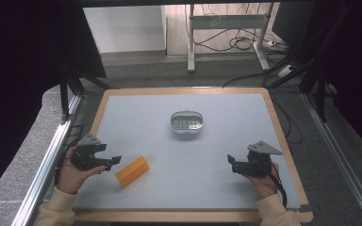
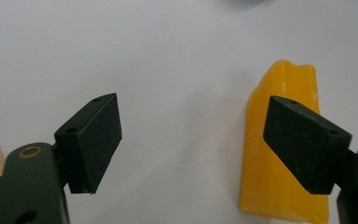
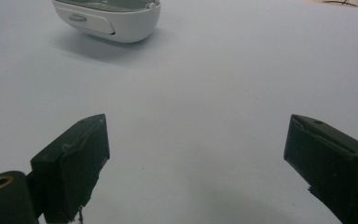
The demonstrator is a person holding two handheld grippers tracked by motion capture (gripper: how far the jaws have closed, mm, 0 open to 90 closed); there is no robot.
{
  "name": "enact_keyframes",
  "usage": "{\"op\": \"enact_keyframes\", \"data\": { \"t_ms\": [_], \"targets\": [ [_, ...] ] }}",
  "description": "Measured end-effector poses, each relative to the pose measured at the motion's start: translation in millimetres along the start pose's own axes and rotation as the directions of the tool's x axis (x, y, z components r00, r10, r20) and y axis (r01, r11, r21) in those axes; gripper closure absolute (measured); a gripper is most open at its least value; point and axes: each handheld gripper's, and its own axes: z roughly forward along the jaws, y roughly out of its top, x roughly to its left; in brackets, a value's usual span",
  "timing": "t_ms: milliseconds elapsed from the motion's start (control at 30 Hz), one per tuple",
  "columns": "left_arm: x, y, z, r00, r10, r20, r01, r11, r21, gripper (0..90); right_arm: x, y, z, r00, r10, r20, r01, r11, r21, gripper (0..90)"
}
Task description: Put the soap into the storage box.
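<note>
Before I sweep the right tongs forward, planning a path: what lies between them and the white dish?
Nothing: bare grey mat from right tongs to white dish, in the right gripper view.

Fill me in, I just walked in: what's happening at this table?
A person holds a claw in each hand over a grey mat. The left claw is open beside a yellow block, not gripping it. The right claw is open over bare mat. A small white container sits untouched mid-table.

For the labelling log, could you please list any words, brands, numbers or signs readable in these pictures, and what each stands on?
No text can be read.
White container: dark marks inside it, too small and blurred to read.
Yellow block: no marking.
Left gripper and right gripper: no label.
</note>
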Motion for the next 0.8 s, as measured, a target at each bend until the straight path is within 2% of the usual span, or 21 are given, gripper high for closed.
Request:
{"op": "enact_keyframes", "data": {
  "t_ms": [233, 400, 633, 800],
  "targets": [
    [4.5, -1.4, -2.0, 0.9999, -0.015, 0.007, 0.015, 0.9999, -0.006, 20.3, 0.1, -1.7, 3.2, 0.9999, 0.002, -0.015, -0.002, 1.000, 0.019, 7.1],
    [4.0, -0.6, -4.5, 1.0000, -0.007, -0.002, 0.007, 0.9999, -0.008, 20.9, 0.0, -2.1, 2.8, 0.9999, 0.005, -0.016, -0.005, 1.000, 0.022, 7.4],
    [2.4, 3.8, -9.8, 0.9999, -0.015, -0.001, 0.015, 0.9998, -0.013, 21.8, 3.3, -2.0, 3.0, 0.9989, -0.004, -0.046, 0.005, 1.000, 0.024, 9.2],
    [-3.5, 9.5, -14.7, 0.9998, -0.001, 0.022, 0.001, 0.9999, -0.017, 22.4, 3.5, -2.5, 3.7, 0.9990, -0.012, -0.044, 0.014, 0.999, 0.030, 9.3]
  ]
}}
